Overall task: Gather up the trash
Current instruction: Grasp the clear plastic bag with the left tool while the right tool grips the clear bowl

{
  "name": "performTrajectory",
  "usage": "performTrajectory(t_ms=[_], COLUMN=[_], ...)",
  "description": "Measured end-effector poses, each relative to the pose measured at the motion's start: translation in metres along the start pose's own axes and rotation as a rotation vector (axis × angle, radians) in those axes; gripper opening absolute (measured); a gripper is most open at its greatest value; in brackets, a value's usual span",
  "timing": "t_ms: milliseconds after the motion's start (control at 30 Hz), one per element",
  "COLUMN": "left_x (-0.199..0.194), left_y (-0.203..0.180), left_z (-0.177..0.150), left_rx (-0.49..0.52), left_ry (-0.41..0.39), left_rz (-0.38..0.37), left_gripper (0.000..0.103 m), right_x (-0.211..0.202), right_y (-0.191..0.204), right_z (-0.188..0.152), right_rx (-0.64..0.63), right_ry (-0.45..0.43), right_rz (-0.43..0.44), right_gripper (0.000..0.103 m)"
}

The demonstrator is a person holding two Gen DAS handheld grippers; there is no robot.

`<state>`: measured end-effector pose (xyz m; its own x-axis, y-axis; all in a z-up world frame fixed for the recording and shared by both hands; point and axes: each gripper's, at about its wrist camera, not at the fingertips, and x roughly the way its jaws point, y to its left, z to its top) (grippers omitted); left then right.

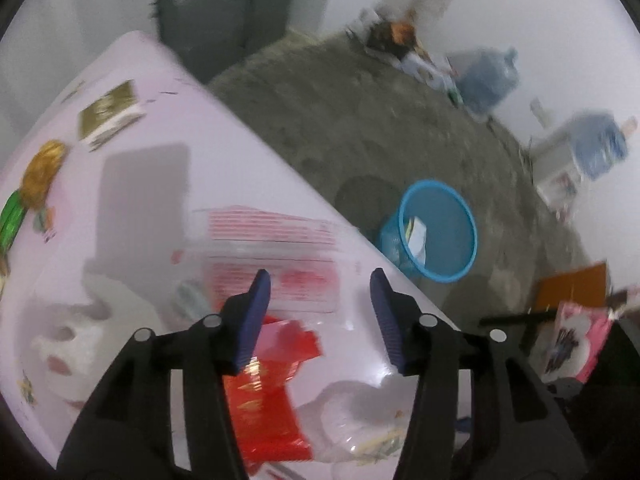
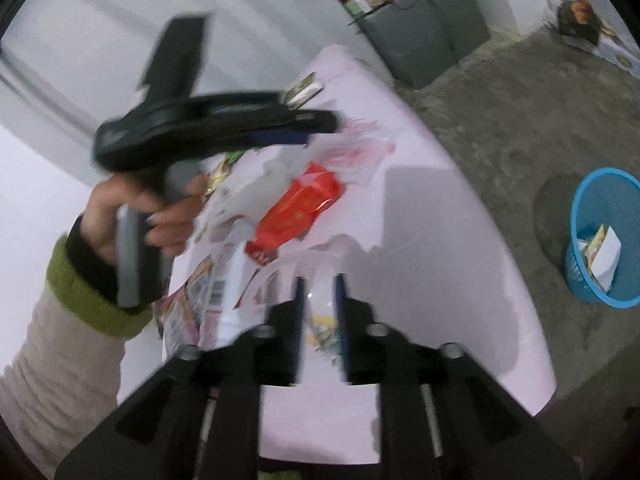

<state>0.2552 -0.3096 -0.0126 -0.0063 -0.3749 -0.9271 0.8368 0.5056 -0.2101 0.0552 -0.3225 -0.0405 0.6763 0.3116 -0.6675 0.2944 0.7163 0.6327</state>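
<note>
My left gripper (image 1: pixel 320 284) is open and empty, held above the pink table (image 1: pixel 160 184) over a red wrapper (image 1: pixel 268 400) and a clear red-printed plastic bag (image 1: pixel 272 256). It also shows in the right wrist view (image 2: pixel 304 128) as a blurred black tool in a hand. My right gripper (image 2: pixel 319 280) is shut on a clear plastic wrapper (image 2: pixel 320 312) at the table's near end. The red wrapper (image 2: pixel 300 212) lies just beyond it among white paper scraps (image 2: pixel 240 200). A blue trash basket (image 1: pixel 436 232) with some paper inside stands on the floor right of the table, also in the right wrist view (image 2: pixel 600 240).
A gold-and-white box (image 1: pixel 110 114), a gold wrapper (image 1: pixel 42 172) and a green wrapper (image 1: pixel 10 216) lie at the table's far left. A grey cabinet (image 1: pixel 224 12) stands behind. Blue water jugs (image 1: pixel 488 76) and boxes line the wall. A pink packet (image 1: pixel 576 340) hangs at right.
</note>
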Motion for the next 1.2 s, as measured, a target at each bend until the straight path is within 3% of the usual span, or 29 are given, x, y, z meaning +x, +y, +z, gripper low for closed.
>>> performTrajectory(t_ms=[200, 433, 600, 667, 900, 967, 1067, 1133, 1200], left_x=[0.048, 0.057, 0.053, 0.050, 0.045, 0.043, 0.035, 0.026, 0.014], left_y=[-0.013, -0.005, 0.002, 0.008, 0.034, 0.041, 0.049, 0.053, 0.055], left_z=[0.008, 0.012, 0.014, 0.014, 0.018, 0.017, 0.016, 0.014, 0.012], left_rx=[0.031, 0.040, 0.041, 0.032, -0.053, -0.090, -0.123, -0.137, -0.150], left_ry=[0.132, 0.119, 0.082, 0.068, 0.043, 0.030, 0.004, -0.017, -0.049], left_rz=[0.074, 0.138, 0.156, 0.142, 0.067, 0.036, 0.014, 0.009, 0.001], left_gripper=[0.055, 0.056, 0.038, 0.026, 0.010, 0.007, 0.006, 0.005, 0.005], right_x=[-0.003, 0.007, 0.015, 0.015, 0.031, 0.038, 0.045, 0.048, 0.046], right_y=[0.026, 0.036, 0.034, 0.033, 0.036, 0.033, 0.027, 0.023, 0.021], right_z=[-0.011, -0.012, -0.011, -0.012, -0.015, -0.014, -0.012, -0.011, -0.011], right_rx=[-0.113, -0.161, -0.152, -0.160, -0.148, -0.118, -0.084, -0.052, -0.040], right_ry=[0.029, 0.079, 0.096, 0.099, 0.132, 0.139, 0.144, 0.150, 0.145], right_rz=[0.050, 0.086, 0.077, 0.071, 0.061, 0.065, 0.067, 0.095, 0.099], right_gripper=[0.052, 0.059, 0.059, 0.059, 0.059, 0.052, 0.032, 0.012, 0.010])
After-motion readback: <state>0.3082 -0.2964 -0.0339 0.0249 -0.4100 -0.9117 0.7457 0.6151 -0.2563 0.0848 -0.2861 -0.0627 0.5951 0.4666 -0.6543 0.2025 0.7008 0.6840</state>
